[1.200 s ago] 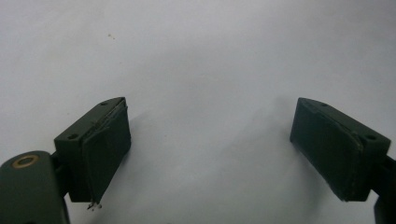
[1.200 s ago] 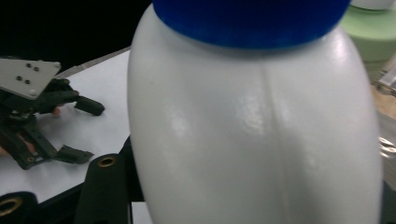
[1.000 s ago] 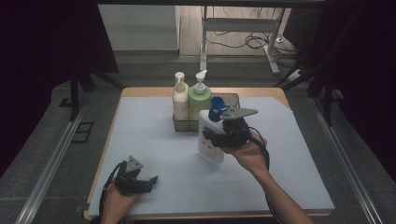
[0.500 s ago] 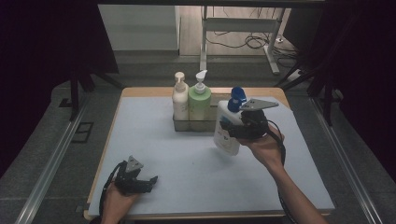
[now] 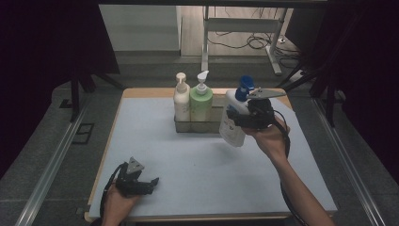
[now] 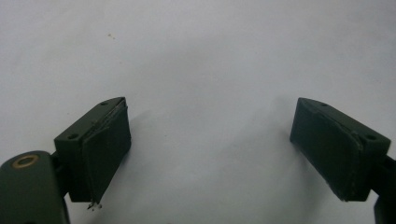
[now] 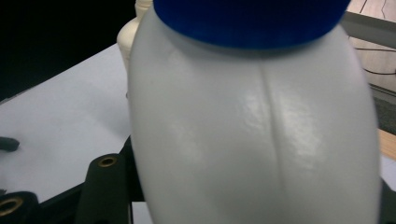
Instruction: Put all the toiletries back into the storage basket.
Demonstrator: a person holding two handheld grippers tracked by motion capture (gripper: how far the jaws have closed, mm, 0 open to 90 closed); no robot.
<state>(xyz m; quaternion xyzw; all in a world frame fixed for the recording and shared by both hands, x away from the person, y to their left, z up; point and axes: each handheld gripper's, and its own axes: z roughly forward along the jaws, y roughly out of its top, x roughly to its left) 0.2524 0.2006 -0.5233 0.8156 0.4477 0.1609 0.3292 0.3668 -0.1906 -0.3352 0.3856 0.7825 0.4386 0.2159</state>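
White plastic with a blue cap marks the bottle (image 5: 234, 123) that is clamped in the right gripper (image 5: 244, 117) and held off the table (image 5: 207, 169), tilted a little, its cap uppermost. In the high view it is seen just to the right of a dark rack (image 5: 193, 126) near the far edge of the table, with its lower end hanging clear above the pale blue mat. In the right gripper view the bottle (image 7: 252, 130) is seen close up: a moulded seam runs down its glossy side, and the blue cap (image 7: 252, 21) is cut off by the top edge. The jaws are pressed against the bottle's sides, though the pads themselves are hidden behind its body.

Two pump bottles are stood side by side in the rack: a cream one (image 5: 181, 101) on the left and a green one (image 5: 201, 102) beside it, touching or nearly so.

The left gripper (image 5: 151, 182) is rested low on the near left part of the table, well apart from the rack. In the left gripper view its jaws are spread wide with nothing between them, and the black pads (image 6: 109, 149) are seen over bare mat.
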